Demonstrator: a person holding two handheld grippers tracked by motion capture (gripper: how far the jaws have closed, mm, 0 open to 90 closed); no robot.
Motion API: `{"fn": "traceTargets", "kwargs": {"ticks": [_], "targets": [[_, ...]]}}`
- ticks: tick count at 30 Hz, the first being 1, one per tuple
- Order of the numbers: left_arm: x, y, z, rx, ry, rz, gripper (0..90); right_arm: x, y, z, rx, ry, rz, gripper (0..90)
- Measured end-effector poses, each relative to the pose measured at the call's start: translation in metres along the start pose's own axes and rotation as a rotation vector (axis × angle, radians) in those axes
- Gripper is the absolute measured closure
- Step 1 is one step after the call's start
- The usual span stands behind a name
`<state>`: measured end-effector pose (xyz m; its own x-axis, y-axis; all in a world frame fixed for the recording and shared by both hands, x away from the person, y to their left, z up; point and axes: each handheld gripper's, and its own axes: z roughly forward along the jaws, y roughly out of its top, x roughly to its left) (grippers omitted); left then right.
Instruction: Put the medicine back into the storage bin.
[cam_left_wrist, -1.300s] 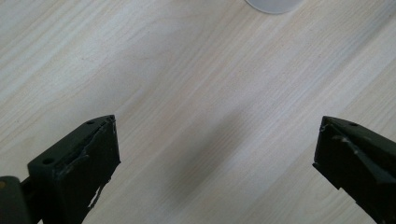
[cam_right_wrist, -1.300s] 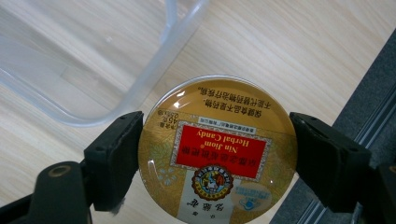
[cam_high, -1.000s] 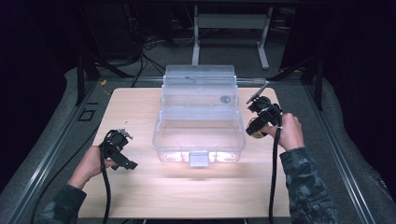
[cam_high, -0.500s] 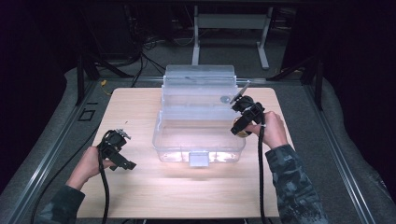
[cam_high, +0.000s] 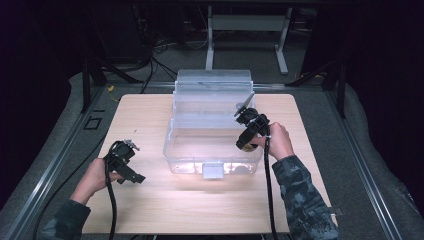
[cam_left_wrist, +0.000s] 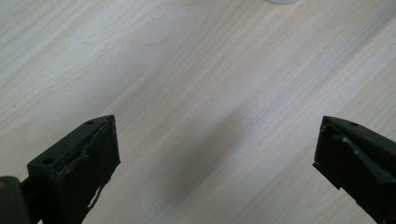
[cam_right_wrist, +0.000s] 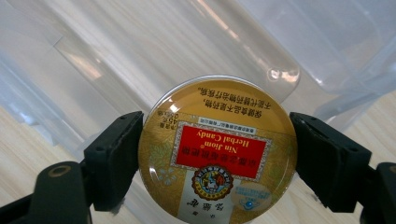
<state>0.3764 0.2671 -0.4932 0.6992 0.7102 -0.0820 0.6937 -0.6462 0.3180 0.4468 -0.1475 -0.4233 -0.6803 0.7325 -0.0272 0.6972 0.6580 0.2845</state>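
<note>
A clear plastic box (cam_high: 172, 137) stands mid-table with its lid (cam_high: 212, 85) raised at the back. My right gripper (cam_high: 244, 144) hangs over the box's right front part, jaws pointing down into it. In the right gripper view my right gripper (cam_right_wrist: 217, 149) is shut on a round gold candy tin (cam_right_wrist: 219, 154) with a red label, one pad on each side of its rim, and the box's clear wall (cam_right_wrist: 140, 56) lies behind it. My left gripper (cam_high: 131, 176) rests at the table's left. Its jaws stand wide open over bare wood in the left gripper view (cam_left_wrist: 217, 140).
The wooden table (cam_high: 200, 210) has bare room in front of the box and on both sides. A white latch (cam_high: 212, 170) sits on the box's front wall. A metal stand (cam_high: 245, 25) and cables lie on the floor behind the table.
My right gripper has moved left and down with the tin, from beside the box's right edge to over its right front part. The left gripper has stayed put.
</note>
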Motion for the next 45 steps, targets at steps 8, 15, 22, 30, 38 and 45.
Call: {"fn": "traceTargets", "kwargs": {"ticks": [8, 15, 22, 30, 38, 45], "targets": [[0.000, -0.001, 0.004, 0.010, -0.006, -0.007, 0.1, 0.000, -0.002, 0.014, 0.024, 0.040, 0.012, 20.1], [0.000, -0.001, 0.004, 0.010, -0.008, -0.008, 0.1, 0.000, -0.006, 0.022, 0.046, 0.048, 0.010, 20.1], [0.000, 0.000, 0.005, 0.013, -0.010, -0.007, 0.1, 0.000, -0.009, 0.029, 0.062, 0.061, 0.016, 20.1], [0.000, 0.000, 0.006, 0.018, -0.010, -0.008, 0.0, -0.002, -0.011, 0.032, 0.075, 0.075, 0.024, 19.9], [0.000, 0.000, 0.006, 0.026, -0.005, -0.008, 0.1, -0.001, -0.011, 0.035, 0.102, 0.089, 0.025, 19.7], [0.003, 0.002, 0.000, 0.017, 0.002, -0.018, 0.1, 0.000, -0.013, 0.028, 0.056, 0.087, 0.013, 13.7]]}}
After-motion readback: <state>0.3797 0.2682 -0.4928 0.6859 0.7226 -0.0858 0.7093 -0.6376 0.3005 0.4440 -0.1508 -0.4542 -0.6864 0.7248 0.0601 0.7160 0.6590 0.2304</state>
